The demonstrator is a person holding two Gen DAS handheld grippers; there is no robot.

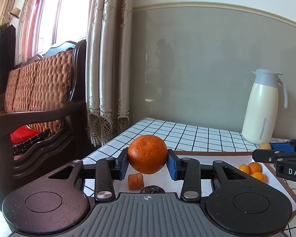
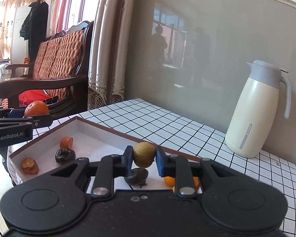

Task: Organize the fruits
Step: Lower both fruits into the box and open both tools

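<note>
My left gripper (image 1: 147, 163) is shut on a large orange (image 1: 147, 153) and holds it above the left end of a shallow white tray (image 1: 223, 159). My right gripper (image 2: 144, 161) is shut on a small yellow-brown fruit (image 2: 144, 154) above the tray's (image 2: 84, 132) near right part. In the tray lie an orange-red cut piece (image 2: 66, 142), two dark wrinkled fruits (image 2: 65, 156) (image 2: 136, 176), a browned orange piece (image 2: 30, 165) and several small kumquats (image 1: 252, 169). The orange in the left gripper also shows in the right wrist view (image 2: 36, 108).
The tray sits on a white tablecloth with a black grid (image 1: 167, 132). A cream thermos jug with a grey lid (image 2: 258, 110) stands at the back right by the grey wall. A wooden sofa with woven cushions (image 1: 39, 90) and curtains (image 1: 106, 59) stand left of the table.
</note>
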